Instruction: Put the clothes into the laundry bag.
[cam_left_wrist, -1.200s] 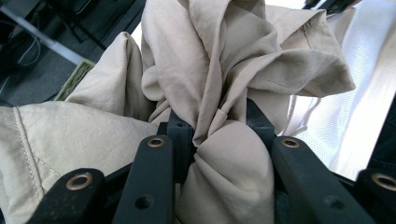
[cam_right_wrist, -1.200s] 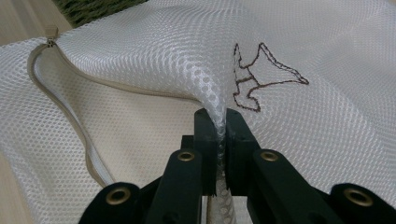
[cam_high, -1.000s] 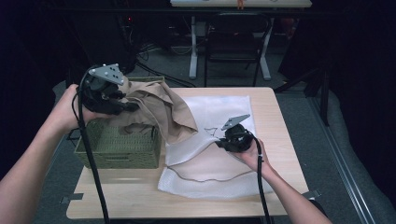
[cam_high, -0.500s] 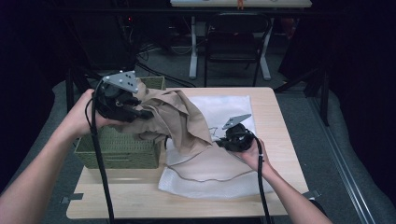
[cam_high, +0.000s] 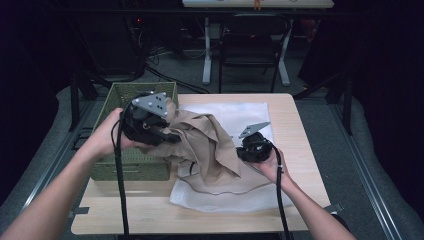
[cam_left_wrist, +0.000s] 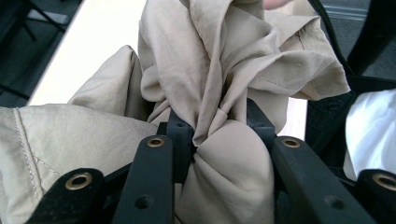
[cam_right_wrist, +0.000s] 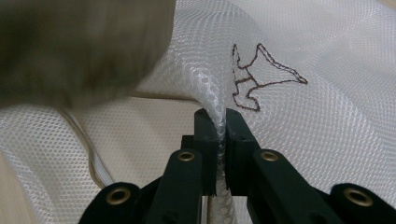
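Note:
A tan garment (cam_high: 207, 150) hangs crumpled over a white mesh laundry bag (cam_high: 235, 195) that lies flat on the wooden table (cam_high: 150, 212). My left gripper (cam_high: 170, 137) is shut on a bunched fold of the tan garment (cam_left_wrist: 219, 116), holding it above the table beside the basket. Low at mid-right, my right gripper (cam_high: 245, 150) is shut on a pinched ridge of the white mesh bag (cam_right_wrist: 219, 119), which carries a small brown stitched mark (cam_right_wrist: 257, 79). A blurred piece of tan cloth (cam_right_wrist: 79, 51) hangs in the upper left of the right gripper view.
A green woven basket (cam_high: 125, 167) stands on the table's left side, under my left hand. Bare wood runs along the front edge and the right end. Behind the table stand a chair (cam_high: 250, 45) and desk legs on a dark floor.
My left gripper has carried the tan garment rightward and down from over the basket toward the mesh bag. The right gripper has kept its place, still pinching the mesh.

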